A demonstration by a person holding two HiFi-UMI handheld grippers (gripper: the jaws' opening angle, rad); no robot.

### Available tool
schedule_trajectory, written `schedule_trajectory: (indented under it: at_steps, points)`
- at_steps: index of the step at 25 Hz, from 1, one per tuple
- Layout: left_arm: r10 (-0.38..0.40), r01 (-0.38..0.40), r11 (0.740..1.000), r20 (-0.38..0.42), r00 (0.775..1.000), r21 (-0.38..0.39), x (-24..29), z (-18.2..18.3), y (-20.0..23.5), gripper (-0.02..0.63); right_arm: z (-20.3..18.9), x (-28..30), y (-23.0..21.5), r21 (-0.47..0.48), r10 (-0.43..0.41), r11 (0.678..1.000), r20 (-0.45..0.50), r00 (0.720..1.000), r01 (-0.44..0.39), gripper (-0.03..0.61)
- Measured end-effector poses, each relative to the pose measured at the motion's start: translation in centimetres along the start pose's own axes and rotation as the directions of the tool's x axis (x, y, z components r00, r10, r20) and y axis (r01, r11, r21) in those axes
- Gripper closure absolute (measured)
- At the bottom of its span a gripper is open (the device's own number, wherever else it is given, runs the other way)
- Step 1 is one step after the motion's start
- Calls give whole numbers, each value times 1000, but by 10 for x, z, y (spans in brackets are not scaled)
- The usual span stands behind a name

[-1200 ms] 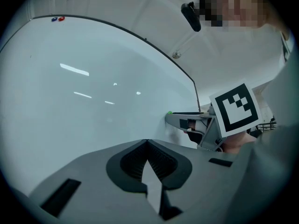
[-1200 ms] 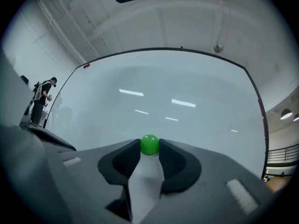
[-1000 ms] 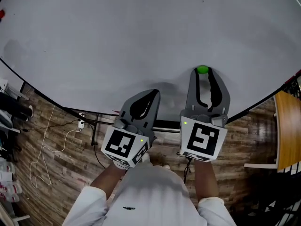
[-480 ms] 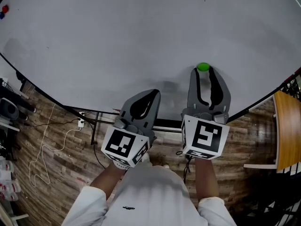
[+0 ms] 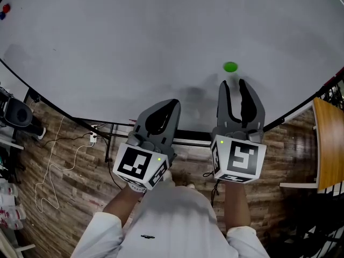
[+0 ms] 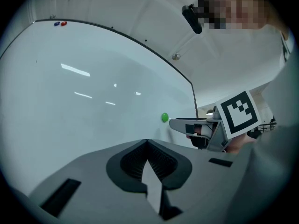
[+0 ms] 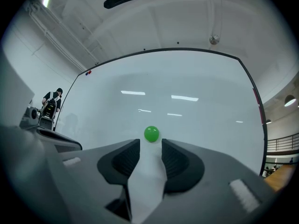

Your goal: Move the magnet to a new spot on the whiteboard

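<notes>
I've got a bright green round magnet [image 5: 230,66] on a plain white whiteboard [image 5: 134,42] with a thin black edge. Left tool [image 5: 173,104] and right tool [image 5: 233,83]: matte grey shells, black ribbed pads. Left marker cube [image 5: 137,165] and right marker cube [image 5: 242,159]: black-and-white square pattern, tiny green light each. Small red and blue dots [image 5: 5,9] at the board's corner. Wood plank floor [image 5: 64,160]: streaky brown. White cable [image 5: 51,171], white shirt [image 5: 172,219].

readable text: none | signs: black-and-white square pattern on left cube marker [image 5: 134,164] and right cube marker [image 5: 244,158]
</notes>
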State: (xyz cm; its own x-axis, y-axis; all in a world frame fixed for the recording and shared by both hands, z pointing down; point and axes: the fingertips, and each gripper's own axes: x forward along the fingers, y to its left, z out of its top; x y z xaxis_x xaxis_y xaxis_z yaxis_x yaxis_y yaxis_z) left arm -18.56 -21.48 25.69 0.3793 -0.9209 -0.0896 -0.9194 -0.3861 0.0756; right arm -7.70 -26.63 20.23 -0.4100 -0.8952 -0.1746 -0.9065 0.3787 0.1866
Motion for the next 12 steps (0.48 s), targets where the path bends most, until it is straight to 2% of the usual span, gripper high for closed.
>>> schedule_trajectory:
  at_steps: [6,12]
  points:
    - [-8,8,1000,-6,1000,5,-1,-1,-12,607,-4,-22,-18,28,-5,1000,3,1000,5,439]
    - [-10,11,1000,-16,1000,5,-6,-8,-22,607,-19,-49,-37,59,-21,998,-22,1000,22,470]
